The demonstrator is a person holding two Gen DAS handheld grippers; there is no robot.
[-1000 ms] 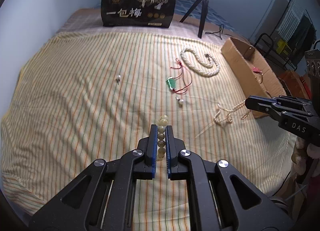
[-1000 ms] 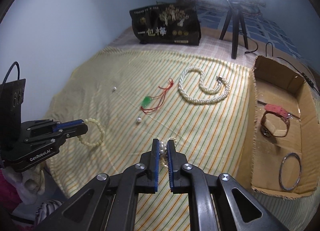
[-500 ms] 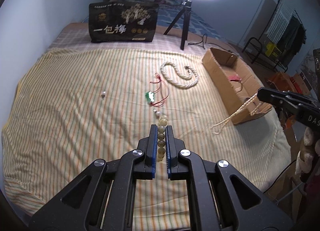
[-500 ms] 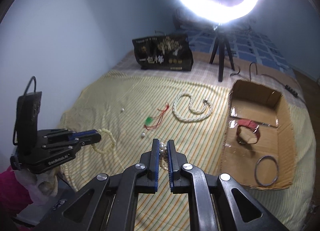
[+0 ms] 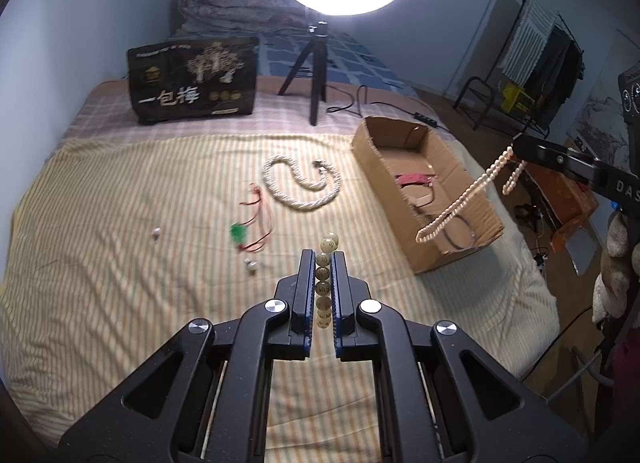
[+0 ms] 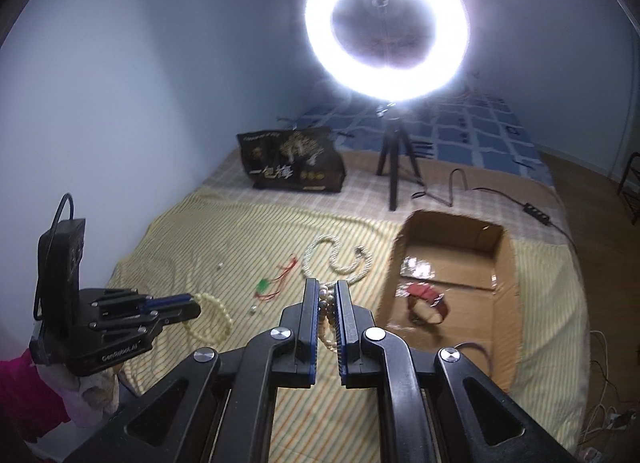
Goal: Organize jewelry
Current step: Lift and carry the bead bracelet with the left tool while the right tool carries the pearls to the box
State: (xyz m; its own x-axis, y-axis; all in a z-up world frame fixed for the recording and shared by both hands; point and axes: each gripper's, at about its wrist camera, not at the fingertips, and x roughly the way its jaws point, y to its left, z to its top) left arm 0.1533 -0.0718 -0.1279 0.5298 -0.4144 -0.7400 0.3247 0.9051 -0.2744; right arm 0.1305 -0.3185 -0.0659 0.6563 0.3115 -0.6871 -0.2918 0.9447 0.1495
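Pearl strand [image 5: 460, 205] dangles doubled from right tool [image 6: 328, 299].

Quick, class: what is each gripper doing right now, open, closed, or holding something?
Left gripper: closed on a beaded bracelet.
Right gripper: closed on a pearl strand, hanging over the cardboard box.

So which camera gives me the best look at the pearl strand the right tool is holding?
The left wrist view. There the pearl strand hangs in full below the right tool, in front of the cardboard box. The right wrist view shows only a few pearls pinched between that tool's own fingers.
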